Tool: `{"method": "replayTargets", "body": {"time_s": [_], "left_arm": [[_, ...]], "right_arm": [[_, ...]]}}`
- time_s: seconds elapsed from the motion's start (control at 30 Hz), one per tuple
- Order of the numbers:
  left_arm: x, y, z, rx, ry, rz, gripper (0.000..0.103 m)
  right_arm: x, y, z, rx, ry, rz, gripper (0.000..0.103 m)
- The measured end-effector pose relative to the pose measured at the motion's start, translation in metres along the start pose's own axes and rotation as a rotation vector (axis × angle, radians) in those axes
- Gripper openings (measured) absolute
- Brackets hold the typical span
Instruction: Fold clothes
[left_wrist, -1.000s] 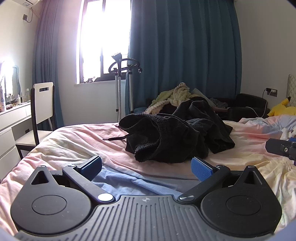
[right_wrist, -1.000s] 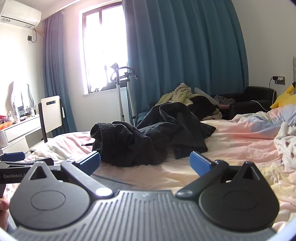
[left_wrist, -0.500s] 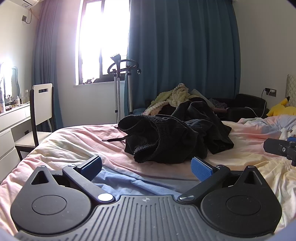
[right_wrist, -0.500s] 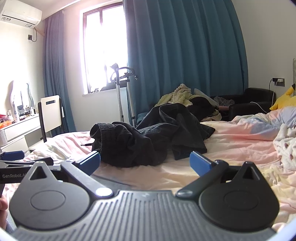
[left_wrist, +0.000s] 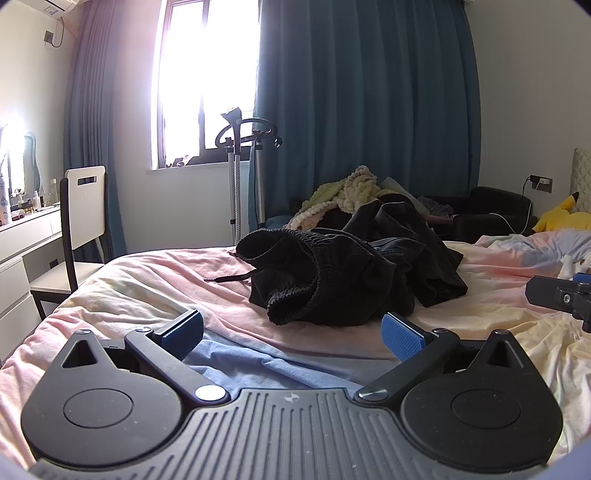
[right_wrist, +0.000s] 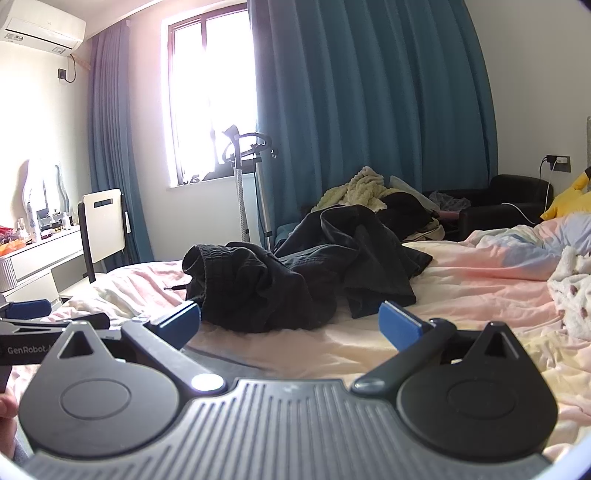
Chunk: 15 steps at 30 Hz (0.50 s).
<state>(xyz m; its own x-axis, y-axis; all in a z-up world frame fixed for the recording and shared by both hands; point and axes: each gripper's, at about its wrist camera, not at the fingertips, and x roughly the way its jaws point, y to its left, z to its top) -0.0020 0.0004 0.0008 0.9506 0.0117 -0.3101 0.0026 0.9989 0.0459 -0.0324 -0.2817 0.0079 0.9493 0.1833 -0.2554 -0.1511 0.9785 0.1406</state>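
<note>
Facing the bed (left_wrist: 140, 280), we hold the left gripper (left_wrist: 291, 338) and right gripper (right_wrist: 290, 326) released and empty. The black clothes heap (left_wrist: 351, 273) lies straight ahead, long axis left to right, waistband end nearer our left gripper.

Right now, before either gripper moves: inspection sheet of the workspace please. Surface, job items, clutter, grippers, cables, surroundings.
Surface: bed with a rumpled pastel sheet, wrinkled throughout.
Job's things: black clothes pile crumpled mid-bed, unfolded; a drawstring trails out of it onto the sheet.
Clutter: white fuzzy fabric at the bed's right edge; yellow plush toy near the headboard; knitted blanket heaped behind the pile.
Grippers: left gripper open, short of the pile, holding nothing; right gripper open, empty.
Cables: white charger lead from a wall socket.
Surroundings: chair, garment steamer stand, blue curtains.
</note>
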Motion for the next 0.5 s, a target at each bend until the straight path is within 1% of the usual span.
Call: {"method": "replayTargets", "body": {"time_s": [0.23,0.5], "left_arm": [[0.001,-0.002,0.003,0.003,0.012,0.002,0.103],[0.009,-0.004,0.007,0.013,0.024,-0.022,0.103]], "right_arm": [[-0.001,0.001,0.0,0.003,0.0,0.003,0.103],[0.011,0.006,0.003,-0.009,0.013,0.002,0.103]]}}
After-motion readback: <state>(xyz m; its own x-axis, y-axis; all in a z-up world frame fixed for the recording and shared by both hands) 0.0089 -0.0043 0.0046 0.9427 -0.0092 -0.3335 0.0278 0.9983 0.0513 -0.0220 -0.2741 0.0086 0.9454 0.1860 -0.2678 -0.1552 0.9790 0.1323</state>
